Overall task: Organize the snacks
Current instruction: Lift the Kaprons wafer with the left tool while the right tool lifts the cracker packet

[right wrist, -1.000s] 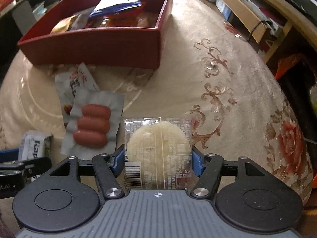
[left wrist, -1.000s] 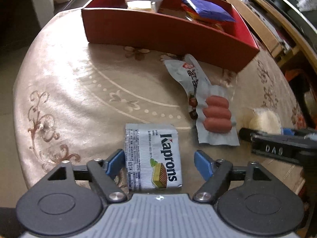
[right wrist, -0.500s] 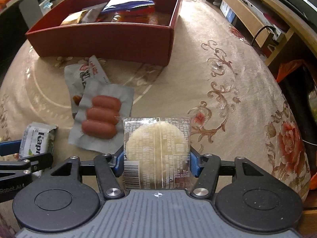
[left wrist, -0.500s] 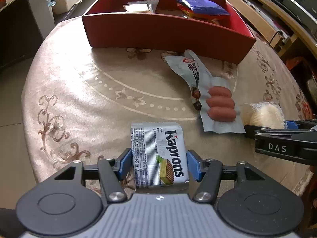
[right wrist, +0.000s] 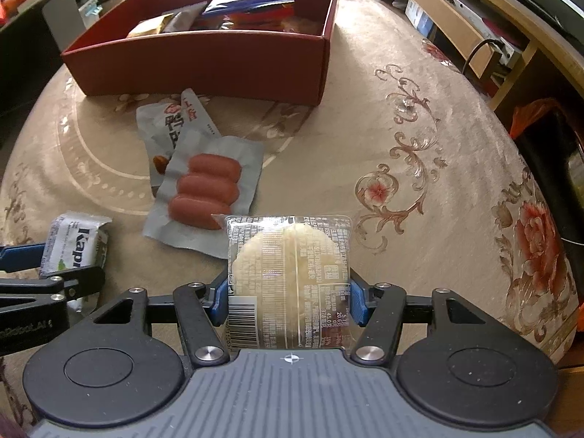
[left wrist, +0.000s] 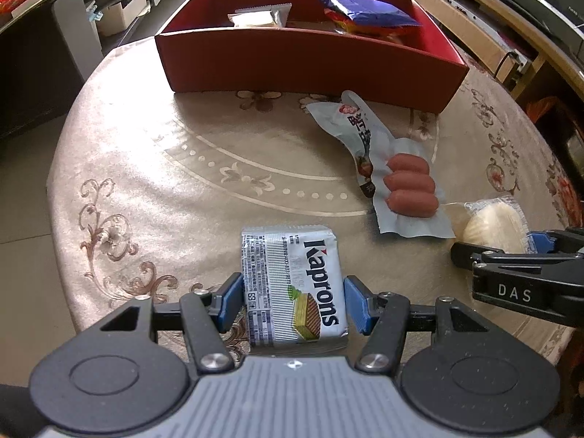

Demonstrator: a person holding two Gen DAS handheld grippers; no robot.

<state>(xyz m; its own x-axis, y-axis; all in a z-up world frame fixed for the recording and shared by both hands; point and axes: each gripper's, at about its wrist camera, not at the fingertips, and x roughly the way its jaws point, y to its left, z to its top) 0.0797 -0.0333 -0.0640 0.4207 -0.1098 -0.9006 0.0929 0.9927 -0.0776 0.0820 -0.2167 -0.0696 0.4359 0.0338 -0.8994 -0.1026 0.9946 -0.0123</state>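
My left gripper point(left wrist: 294, 304) is shut on a silver Kaprons wafer pack point(left wrist: 292, 281), blue pads pressed on both its sides, just above the cloth. My right gripper point(right wrist: 288, 301) is shut on a clear-wrapped round rice cracker point(right wrist: 288, 273), which also shows at the right in the left wrist view point(left wrist: 492, 224). A pack of three sausages point(right wrist: 206, 189) and a white snack pouch point(right wrist: 171, 124) lie between the grippers and the red box point(left wrist: 292, 62). The box holds a blue bag point(left wrist: 365, 11) and a pale packet point(left wrist: 255, 18).
A round table with a beige flowered cloth point(left wrist: 146, 168) carries everything. Its edge drops off at the left and near side. Wooden shelving point(right wrist: 492, 33) runs along the far right. A grey chair back point(left wrist: 76, 25) stands at the far left.
The left gripper's jaws closed onto the wafer pack and lifted it slightly. The right gripper tightened on the cracker and raised it off the cloth; the view of both drew back a little.
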